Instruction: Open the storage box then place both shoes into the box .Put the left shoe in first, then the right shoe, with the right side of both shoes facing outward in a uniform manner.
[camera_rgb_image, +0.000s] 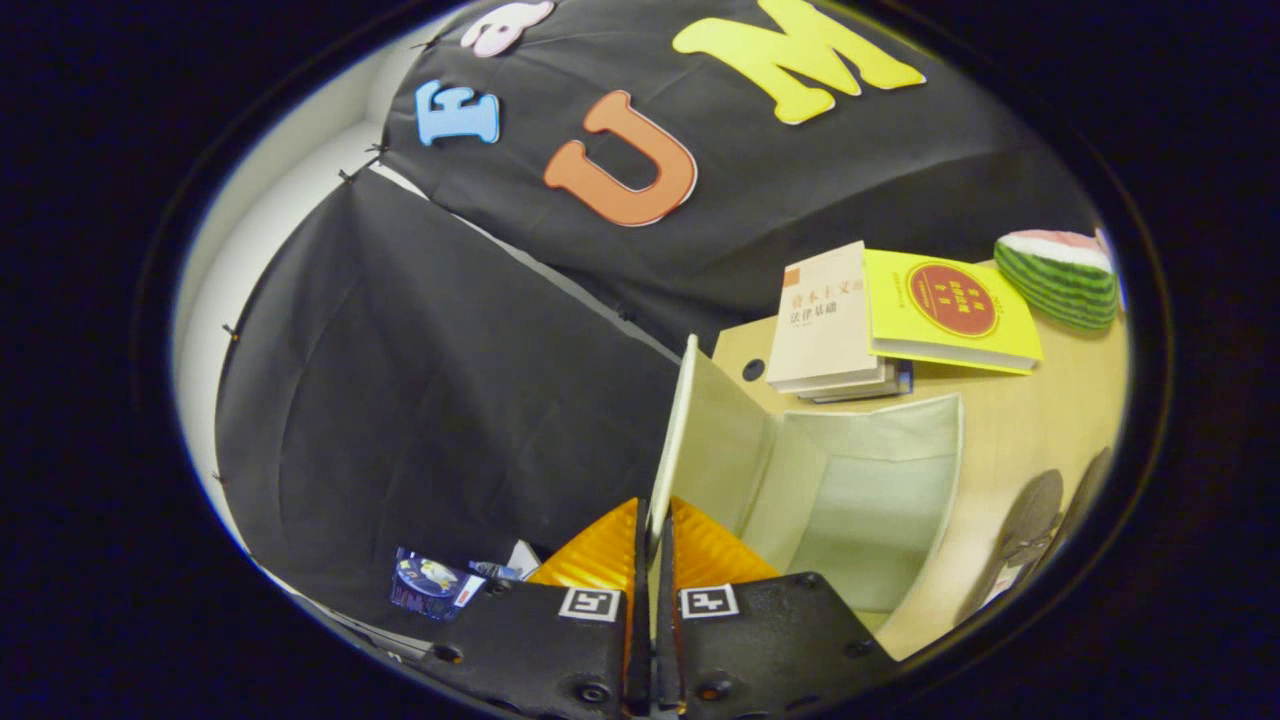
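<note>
Gripper (652, 560) clamped on lid (672, 440) | storage box (880, 500) open, just ahead

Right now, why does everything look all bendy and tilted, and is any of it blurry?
In the gripper view the fisheye lens bows the table edge and tilts the scene; the books and open storage box look sharp, with soft even light and no strong glare; the box lid, pinched in the shut gripper, looks stretched; the dark shoes near the rim are squashed and dim.
</note>
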